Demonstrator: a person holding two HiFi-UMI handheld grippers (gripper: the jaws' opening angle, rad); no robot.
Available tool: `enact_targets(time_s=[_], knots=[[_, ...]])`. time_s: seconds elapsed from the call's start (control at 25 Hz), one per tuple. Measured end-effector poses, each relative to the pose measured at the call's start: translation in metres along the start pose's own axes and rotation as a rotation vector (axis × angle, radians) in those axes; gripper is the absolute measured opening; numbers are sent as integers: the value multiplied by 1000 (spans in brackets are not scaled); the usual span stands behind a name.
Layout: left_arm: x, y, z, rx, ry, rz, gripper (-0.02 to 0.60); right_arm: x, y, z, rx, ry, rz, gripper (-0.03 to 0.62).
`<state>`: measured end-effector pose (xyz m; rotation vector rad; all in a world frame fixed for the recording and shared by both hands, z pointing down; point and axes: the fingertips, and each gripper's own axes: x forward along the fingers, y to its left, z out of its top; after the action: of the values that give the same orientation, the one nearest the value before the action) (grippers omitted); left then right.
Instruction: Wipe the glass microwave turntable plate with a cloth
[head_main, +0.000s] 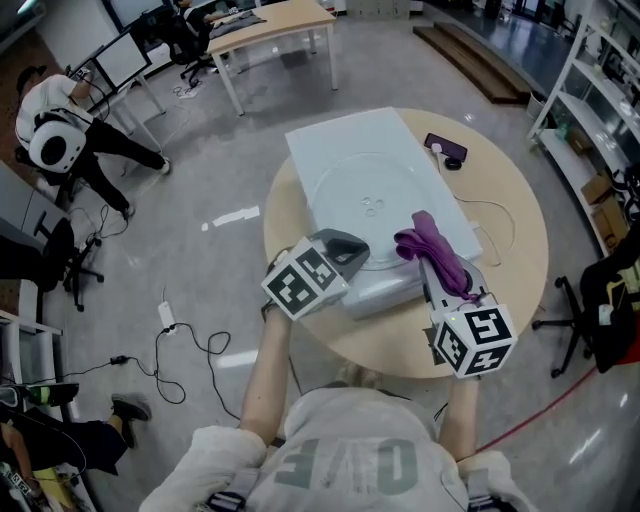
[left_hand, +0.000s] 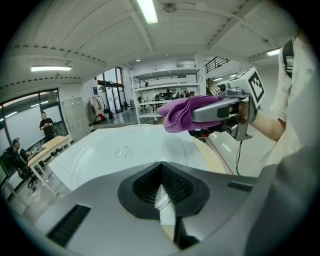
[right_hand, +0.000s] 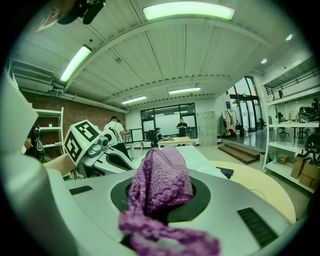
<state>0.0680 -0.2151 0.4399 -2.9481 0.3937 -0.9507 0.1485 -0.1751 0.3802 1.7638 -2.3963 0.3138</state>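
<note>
The clear glass turntable plate (head_main: 370, 205) lies flat on a white board (head_main: 345, 140) on a round wooden table (head_main: 505, 265). My left gripper (head_main: 350, 252) is at the plate's near rim, and its jaws are shut on that rim, which shows as clear glass between them (left_hand: 162, 195). The plate (left_hand: 125, 150) spreads out ahead in the left gripper view. My right gripper (head_main: 428, 262) is shut on a purple cloth (head_main: 432, 242), held just above the plate's near right edge. The cloth (right_hand: 161, 182) bulges out of the jaws and hides the fingertips.
A black phone (head_main: 445, 148) with a white cable and a small dark puck (head_main: 453, 163) lie at the table's far right. Cables and a power strip (head_main: 167, 316) are on the floor to the left. A person (head_main: 60, 130) stands far left; shelving (head_main: 590, 110) lines the right.
</note>
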Motion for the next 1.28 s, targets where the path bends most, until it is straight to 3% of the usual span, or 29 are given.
enact_targets(time_s=[0.24,0.4,0.6,0.72,0.96,1.28], knots=[[-1,-3,2,-12,-44,56,2,5,6,0,-8,5,37,52],[-11,7,14,-43,-168,158,2,7,5,1,-10,-1,52,52],[-51,40,20,-180,-376,344,2,10,5,1,-19,-15,69,52],[-76,69,1,-273,-410,458,2,15,7,4,-24,-13,72,52],[-68,80,-29,-342,-335,426,2,21,6,8,-28,-5,62,52],[-54,77,-37,-340,-302,393,2,32,7,13,-71,16,69,52]])
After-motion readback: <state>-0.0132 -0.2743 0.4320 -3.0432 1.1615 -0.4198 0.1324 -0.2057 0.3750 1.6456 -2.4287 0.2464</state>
